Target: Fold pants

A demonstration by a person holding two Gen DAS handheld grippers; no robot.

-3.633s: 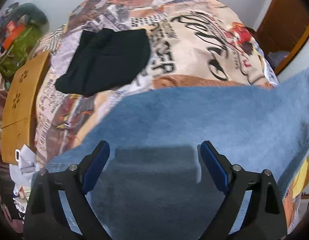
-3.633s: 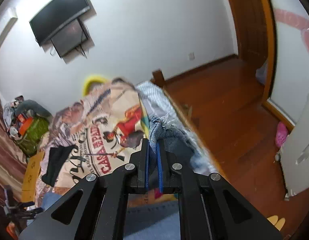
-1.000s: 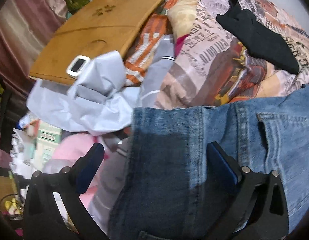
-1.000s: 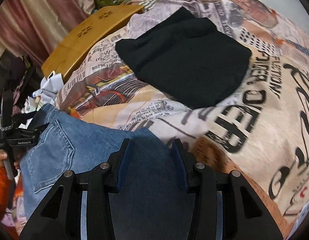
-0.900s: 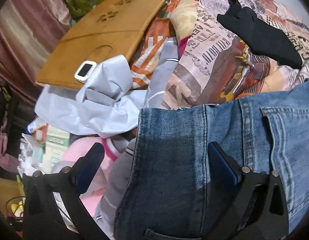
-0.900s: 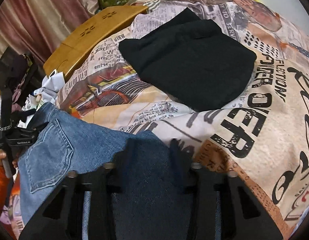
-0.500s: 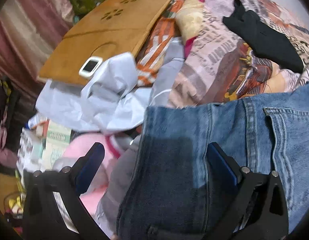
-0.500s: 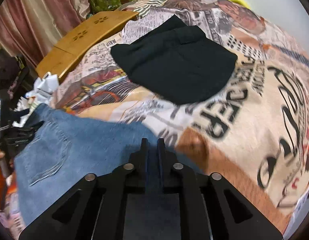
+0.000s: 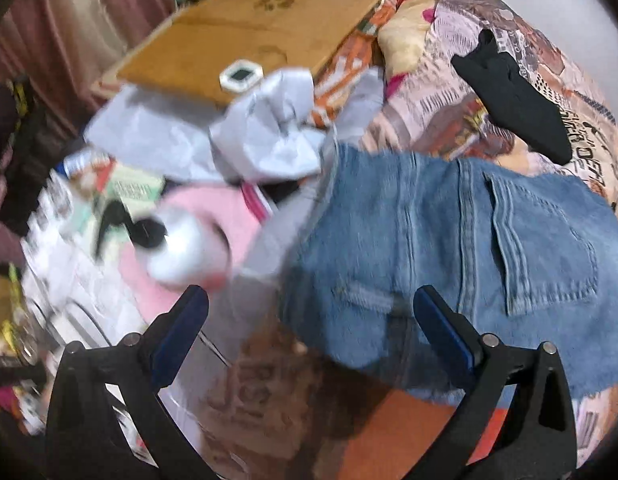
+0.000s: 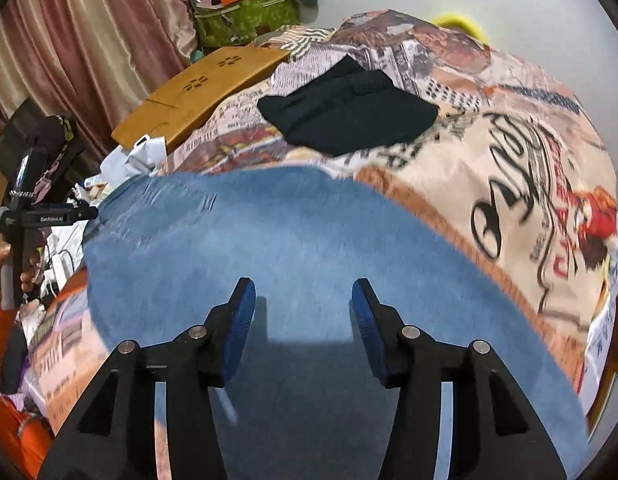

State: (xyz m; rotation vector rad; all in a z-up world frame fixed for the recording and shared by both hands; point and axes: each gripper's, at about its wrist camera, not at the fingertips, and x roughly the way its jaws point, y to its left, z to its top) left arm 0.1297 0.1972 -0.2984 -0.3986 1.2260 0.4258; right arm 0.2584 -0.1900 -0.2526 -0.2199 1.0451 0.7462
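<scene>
The blue jeans (image 10: 293,248) lie folded on the printed bedspread (image 10: 529,168). Their waist end with a back pocket shows in the left wrist view (image 9: 489,240). My left gripper (image 9: 309,312) is open and empty, hovering just off the waistband edge. My right gripper (image 10: 303,300) is open and empty, right above the denim. The left gripper also shows at the left edge of the right wrist view (image 10: 49,216).
A folded black garment (image 10: 349,116) lies further up the bed. A wooden lap tray (image 9: 245,36) with a small white device (image 9: 241,74) sits left. Grey cloth (image 9: 269,136), pink items (image 9: 213,240) and clutter lie beside the bed. Curtains (image 10: 77,40) hang left.
My right gripper was shut on the denim half a second ago and has opened and lifted off it. My left gripper, open throughout, has drawn back off the waistband.
</scene>
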